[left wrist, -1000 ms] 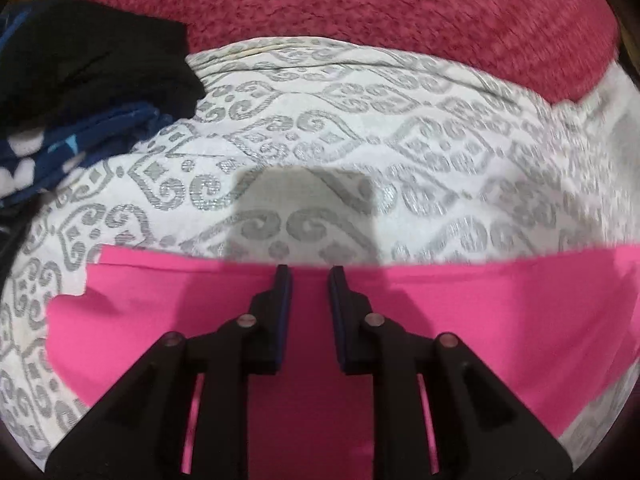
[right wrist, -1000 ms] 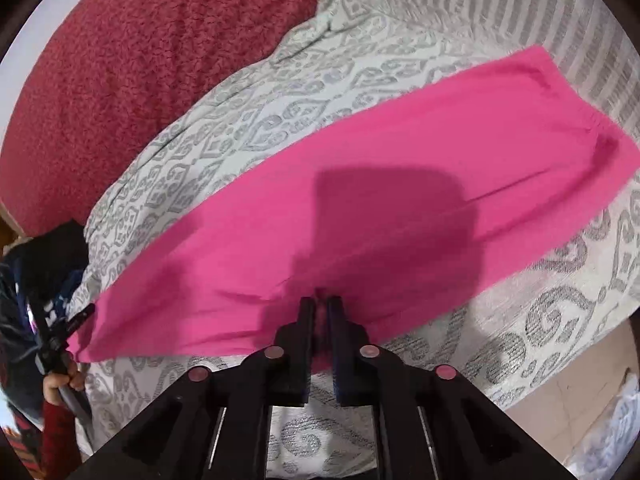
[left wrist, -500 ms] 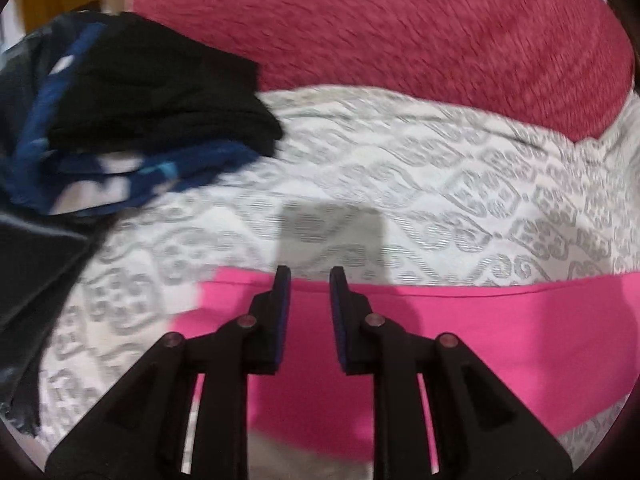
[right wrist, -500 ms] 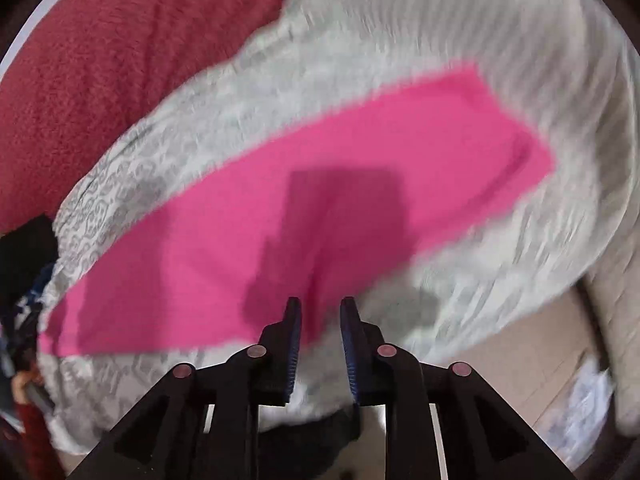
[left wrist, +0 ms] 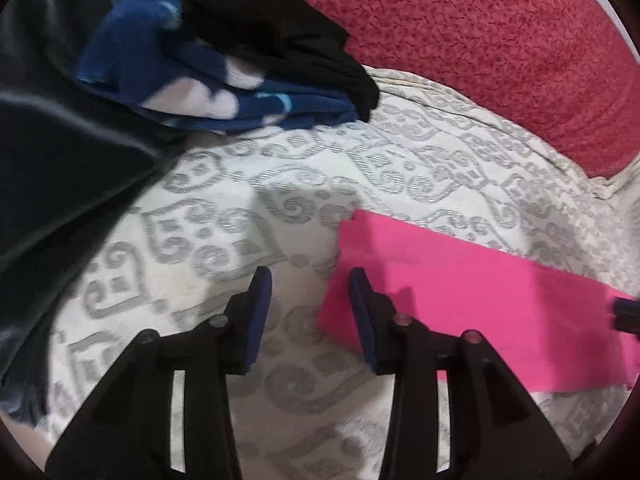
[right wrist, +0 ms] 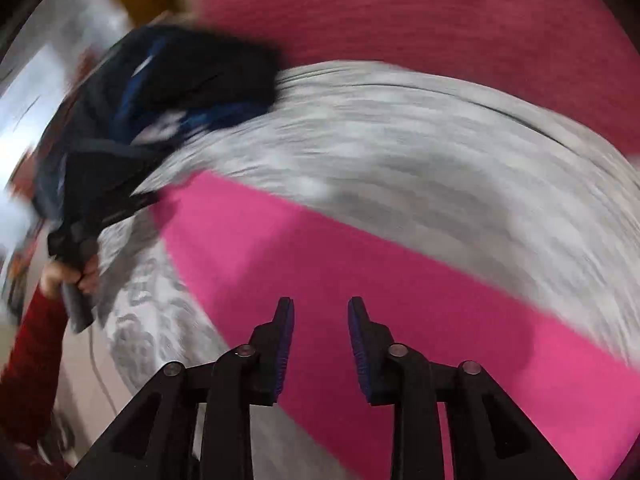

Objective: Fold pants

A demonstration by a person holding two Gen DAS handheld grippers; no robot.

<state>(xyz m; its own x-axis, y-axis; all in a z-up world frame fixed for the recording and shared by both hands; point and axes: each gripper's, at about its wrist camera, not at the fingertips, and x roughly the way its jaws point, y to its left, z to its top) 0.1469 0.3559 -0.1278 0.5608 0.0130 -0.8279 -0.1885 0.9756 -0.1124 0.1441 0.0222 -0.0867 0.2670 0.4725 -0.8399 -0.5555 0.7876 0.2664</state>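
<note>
Lying flat as a long strip on the cream bedspread with grey scroll pattern point(left wrist: 400, 168), the bright pink fabric pants point(left wrist: 480, 296) with their cut end pointing toward the pile of dark clothes. Left gripper point(left wrist: 310, 308) hovering low at that end, jaws spread wide, empty, its right finger over the near corner of the strip and its left finger over bare bedspread. Right gripper point(right wrist: 320, 340) above the middle of the pants point(right wrist: 360, 280), jaws likewise apart, nothing between them; heavy blur in the right wrist view. Probably the reach for a fresh hold ahead of a lengthwise fold, no cloth taken up yet. Next, likely: lowering the left fingers to straddle the end edge, pinching through all layers, matching hold on the right, then lifting evenly and carrying end toward end. Further back, a dark red textured blanket point(left wrist: 500, 40) and a navy-and-white patterned garment under a black one point(left wrist: 208, 76), well apart from the pants.
</note>
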